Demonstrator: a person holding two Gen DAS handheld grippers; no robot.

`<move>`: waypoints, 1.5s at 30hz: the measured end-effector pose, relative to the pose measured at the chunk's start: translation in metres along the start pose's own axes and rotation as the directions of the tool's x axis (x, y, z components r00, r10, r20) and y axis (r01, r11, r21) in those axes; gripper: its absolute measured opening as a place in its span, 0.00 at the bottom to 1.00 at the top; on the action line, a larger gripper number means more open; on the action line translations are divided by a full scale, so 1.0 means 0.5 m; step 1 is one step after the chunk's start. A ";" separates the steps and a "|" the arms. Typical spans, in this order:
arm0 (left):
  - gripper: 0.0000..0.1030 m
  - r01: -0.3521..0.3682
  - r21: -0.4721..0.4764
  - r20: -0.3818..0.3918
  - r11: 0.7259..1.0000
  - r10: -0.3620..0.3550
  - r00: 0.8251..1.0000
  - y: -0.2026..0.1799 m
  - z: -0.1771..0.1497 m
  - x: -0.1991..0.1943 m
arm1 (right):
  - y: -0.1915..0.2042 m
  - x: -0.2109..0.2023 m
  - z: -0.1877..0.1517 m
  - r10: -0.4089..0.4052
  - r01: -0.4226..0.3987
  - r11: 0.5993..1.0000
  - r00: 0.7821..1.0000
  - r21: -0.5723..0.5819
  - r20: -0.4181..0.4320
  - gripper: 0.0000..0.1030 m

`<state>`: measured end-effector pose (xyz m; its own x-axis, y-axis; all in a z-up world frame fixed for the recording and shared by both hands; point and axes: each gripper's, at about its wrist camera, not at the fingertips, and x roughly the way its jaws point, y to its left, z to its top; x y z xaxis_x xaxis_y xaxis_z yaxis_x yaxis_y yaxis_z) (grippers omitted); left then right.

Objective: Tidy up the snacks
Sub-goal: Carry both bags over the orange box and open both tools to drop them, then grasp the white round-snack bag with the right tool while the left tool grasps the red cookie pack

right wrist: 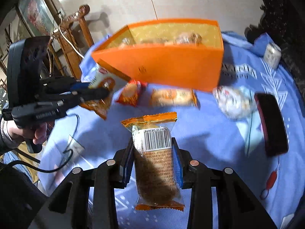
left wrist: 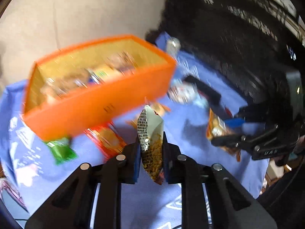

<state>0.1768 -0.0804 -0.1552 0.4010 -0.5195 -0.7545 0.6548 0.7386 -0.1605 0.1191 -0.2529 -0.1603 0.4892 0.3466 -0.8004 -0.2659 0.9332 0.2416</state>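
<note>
An orange bin [left wrist: 99,97] with several snack packets inside stands on the blue cloth; it also shows in the right wrist view [right wrist: 167,64]. My left gripper [left wrist: 151,143] is shut on a silver and orange peanut packet [left wrist: 151,139], held above the cloth before the bin. My right gripper [right wrist: 152,147] is shut on an orange-edged cake packet with a barcode [right wrist: 154,158], also held above the cloth. The right gripper shows at the right of the left wrist view [left wrist: 226,131], and the left gripper at the left of the right wrist view [right wrist: 103,93].
Loose packets lie by the bin: green [left wrist: 61,149], red [left wrist: 106,139], red and orange [right wrist: 130,92], orange [right wrist: 173,97], white [right wrist: 234,101]. A dark flat case [right wrist: 270,122] lies to the right, a white can [right wrist: 272,55] behind it. A wooden chair [right wrist: 76,36] stands beyond the table.
</note>
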 end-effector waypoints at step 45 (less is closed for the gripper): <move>0.96 -0.379 -0.321 0.003 0.868 0.402 0.916 0.121 0.103 -0.065 | -0.041 0.025 0.095 -0.190 0.194 0.968 0.981 0.160 -0.039 0.97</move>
<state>0.2365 -0.0410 -0.1077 0.6325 -0.1807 -0.7532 0.2108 0.9759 -0.0571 0.1701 -0.2633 -0.1490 0.4983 0.1585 -0.8524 -0.0296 0.9857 0.1661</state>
